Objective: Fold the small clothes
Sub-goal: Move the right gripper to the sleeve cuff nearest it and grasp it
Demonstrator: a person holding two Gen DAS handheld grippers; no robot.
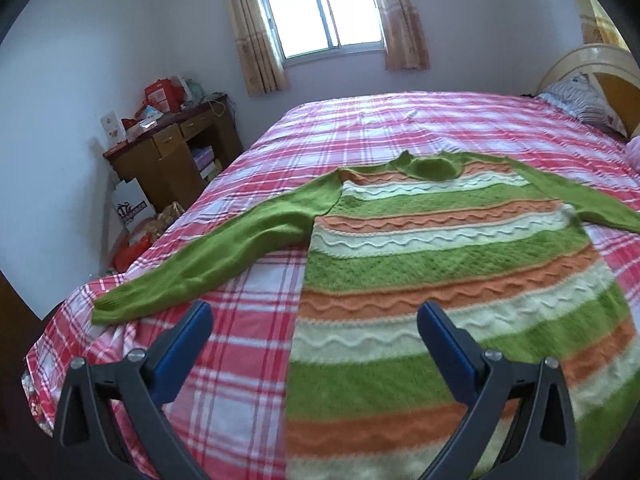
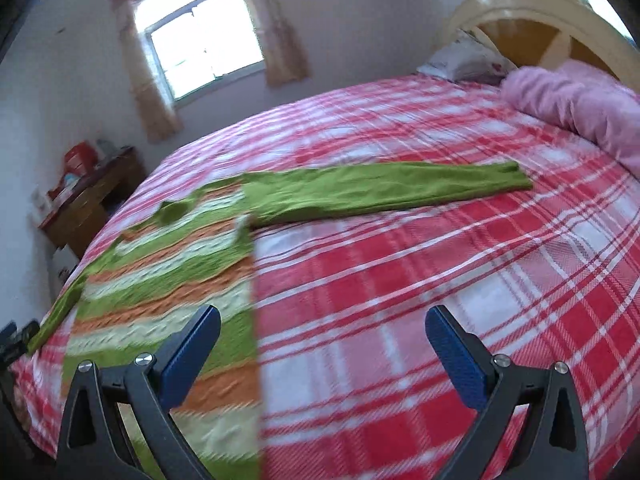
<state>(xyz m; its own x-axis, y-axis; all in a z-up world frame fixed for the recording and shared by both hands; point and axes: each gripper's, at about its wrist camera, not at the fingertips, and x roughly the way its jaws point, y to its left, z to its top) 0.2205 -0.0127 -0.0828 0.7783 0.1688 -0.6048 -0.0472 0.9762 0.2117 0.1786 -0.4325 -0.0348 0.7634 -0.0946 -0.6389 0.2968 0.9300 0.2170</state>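
A green, orange and cream striped knit sweater (image 1: 440, 264) lies flat on the plaid bed, neck toward the window. Its left sleeve (image 1: 208, 256) stretches out to the bed's left edge; its right sleeve (image 2: 384, 190) stretches toward the pillows. My left gripper (image 1: 316, 320) hovers open above the sweater's lower left edge, with nothing between its blue pads. My right gripper (image 2: 322, 324) hovers open over the sweater's right edge and the bare bedspread, also holding nothing.
The red and white plaid bedspread (image 2: 460, 288) covers the bed. A pink blanket (image 2: 580, 100) and pillow (image 1: 584, 100) sit by the headboard (image 2: 520, 12). A cluttered wooden desk (image 1: 176, 148) stands left of the bed, with boxes and bags (image 1: 136, 216) on the floor.
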